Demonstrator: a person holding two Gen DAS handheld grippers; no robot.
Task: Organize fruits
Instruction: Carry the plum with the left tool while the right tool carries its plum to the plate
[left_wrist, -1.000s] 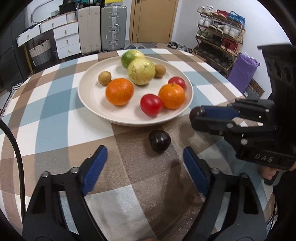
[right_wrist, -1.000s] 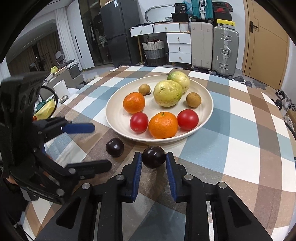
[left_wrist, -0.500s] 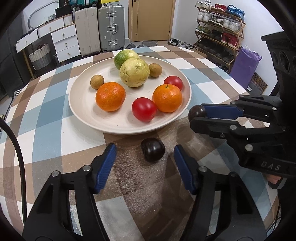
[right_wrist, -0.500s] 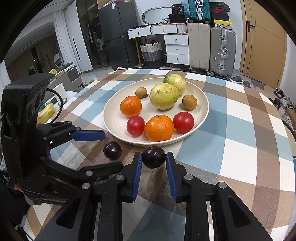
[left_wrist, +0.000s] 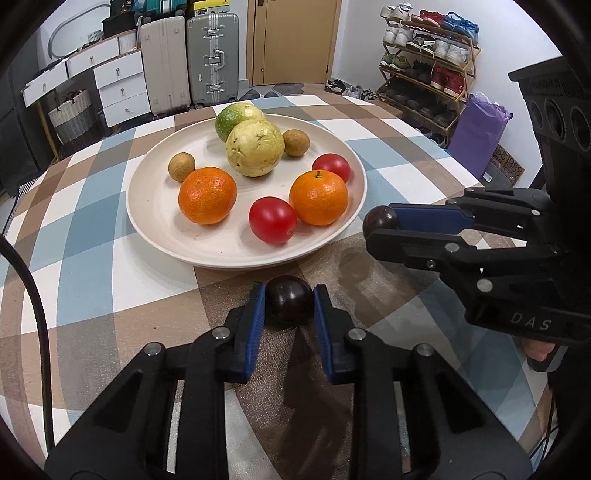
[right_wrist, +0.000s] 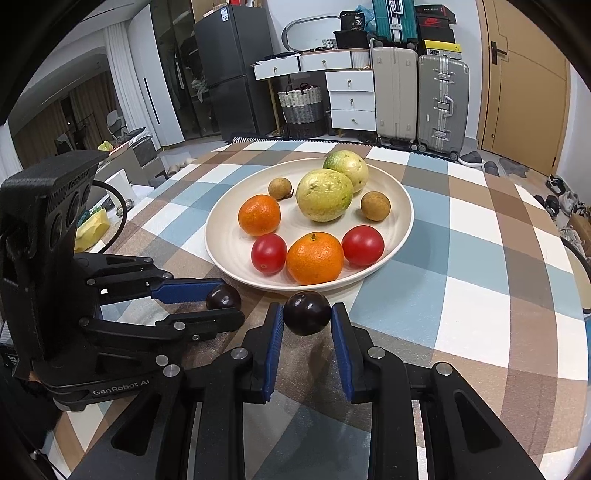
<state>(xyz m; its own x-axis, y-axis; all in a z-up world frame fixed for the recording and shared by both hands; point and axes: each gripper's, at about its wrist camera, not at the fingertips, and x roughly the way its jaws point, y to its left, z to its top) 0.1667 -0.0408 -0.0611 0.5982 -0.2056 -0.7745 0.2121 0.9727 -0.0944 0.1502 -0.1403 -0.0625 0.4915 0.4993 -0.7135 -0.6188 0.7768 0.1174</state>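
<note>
Plate (left_wrist: 155, 206) holds two oranges, two tomatoes, two guavas, two longans, probably. Two dark plums: left gripper (left_wrist: 289, 304) clamps one (left_wrist: 289, 303) on the desk (left_wrist: 92, 258), right gripper (right_wrist: 306, 317) grips the other (right_wrist: 306, 313).

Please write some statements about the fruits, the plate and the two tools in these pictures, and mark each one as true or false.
1. Each tool is closed on a dark plum. True: the left tool grips the left plum, the right tool grips the right plum.
2. The plate holds three oranges. False: it holds two.
3. Two red tomatoes lie on the plate. True.
4. The right plum lies on the plate. False: it is between the right tool's pads, short of the plate's rim.
5. The tablecloth is plain white. False: it is checked in blue, brown and white.
</note>
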